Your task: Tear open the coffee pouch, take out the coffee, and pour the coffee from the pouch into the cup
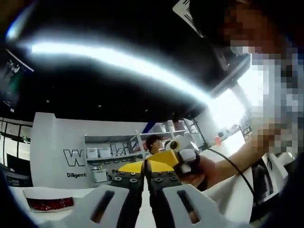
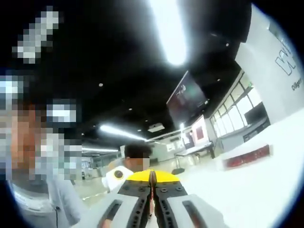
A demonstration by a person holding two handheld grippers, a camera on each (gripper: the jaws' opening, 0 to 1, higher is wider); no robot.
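Left claw point(image 1: 146, 183): jaws drawn together on the yellow pouch point(image 1: 142, 165), pinched at its near edge.
Right claw point(image 2: 152, 187): jaws clamped on the same yellow pouch point(image 2: 152, 176), its top edge showing above the tips.
Pouch position: held aloft between both claws, which meet from opposite sides, tips nearly touching.
Long axis: cannot be told.
Next move, as judged: tearing by pulling the claws apart.

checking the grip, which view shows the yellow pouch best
Left gripper view: the yellow pouch spreads wide above the left gripper, with the right gripper pinching its far end. In the right gripper view, just a yellow arc peeks over shut jaws.
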